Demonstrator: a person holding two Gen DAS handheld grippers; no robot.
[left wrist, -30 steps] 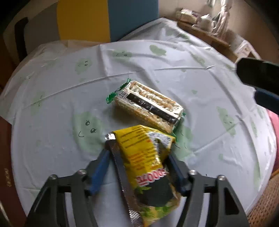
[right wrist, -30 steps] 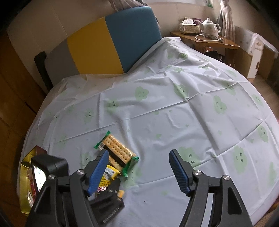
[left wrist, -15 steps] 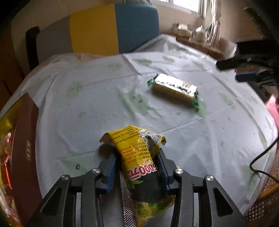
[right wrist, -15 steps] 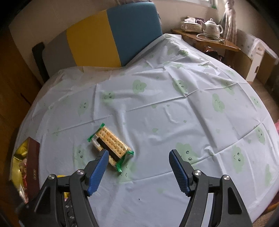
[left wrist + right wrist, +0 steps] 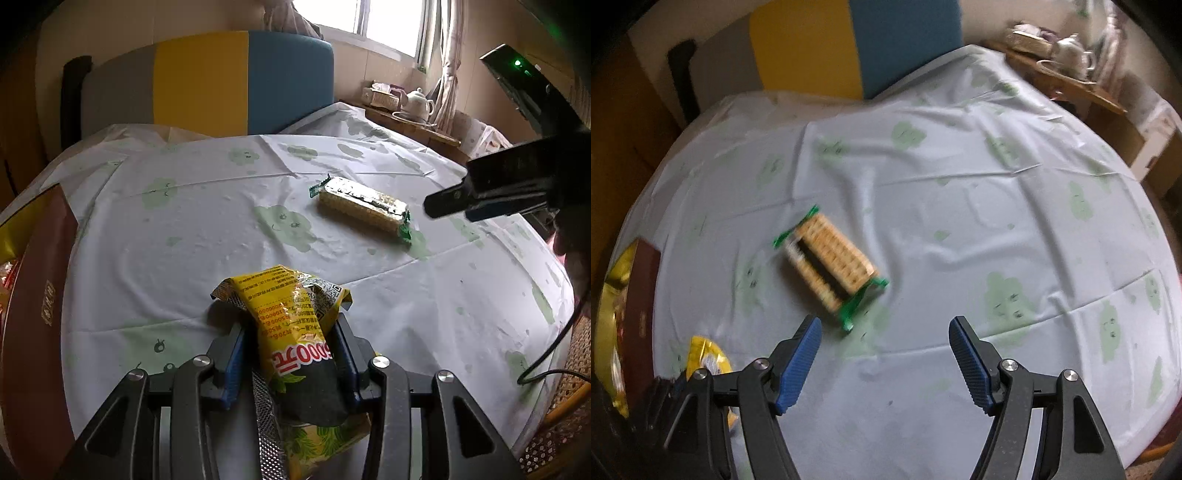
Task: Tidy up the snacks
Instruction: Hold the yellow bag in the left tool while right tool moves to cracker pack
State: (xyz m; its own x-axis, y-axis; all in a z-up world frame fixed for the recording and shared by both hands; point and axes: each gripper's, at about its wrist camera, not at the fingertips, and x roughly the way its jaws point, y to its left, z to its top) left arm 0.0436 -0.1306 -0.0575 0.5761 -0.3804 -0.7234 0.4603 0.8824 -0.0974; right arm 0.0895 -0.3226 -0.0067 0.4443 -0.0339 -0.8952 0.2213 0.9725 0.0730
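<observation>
— Now that the left gripper (image 5: 288, 354) has clamped the yellow snack bag (image 5: 295, 332) and carried it toward the red box (image 5: 33, 314), what's left?
— The cracker pack (image 5: 831, 262) on the tablecloth (image 5: 997, 221); the empty, wide-open right gripper (image 5: 884, 354) has dropped toward it.

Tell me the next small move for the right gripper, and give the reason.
Probably lower the right gripper forward over the cracker pack and close across its narrow width. Its jaws stand open and empty just short of the pack, which lies alone on the tablecloth, while the left gripper already pinches the yellow snack bag.
</observation>
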